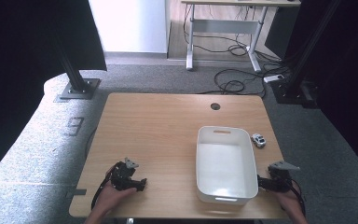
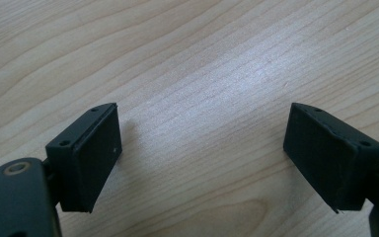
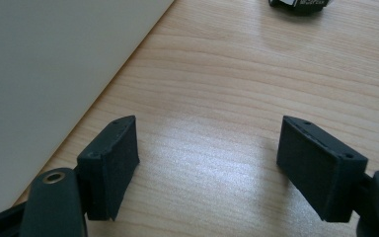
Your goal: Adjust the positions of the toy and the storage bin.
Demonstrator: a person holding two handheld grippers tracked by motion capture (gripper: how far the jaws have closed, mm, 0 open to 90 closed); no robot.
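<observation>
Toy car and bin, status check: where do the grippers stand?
Left gripper open, empty, low over bare table. Right gripper open, empty, beside white bin. Toy car right of the bin, untouched. Nothing between right gripper and car.

Wooden table (image 1: 158,135), grey carpet (image 1: 37,140), white desk (image 1: 223,23), tangled cables (image 1: 233,84)

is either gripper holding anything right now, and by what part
Nothing is held. The left gripper and the right gripper both stand open over bare table; the toy car lies untouched beside the white bin.
</observation>
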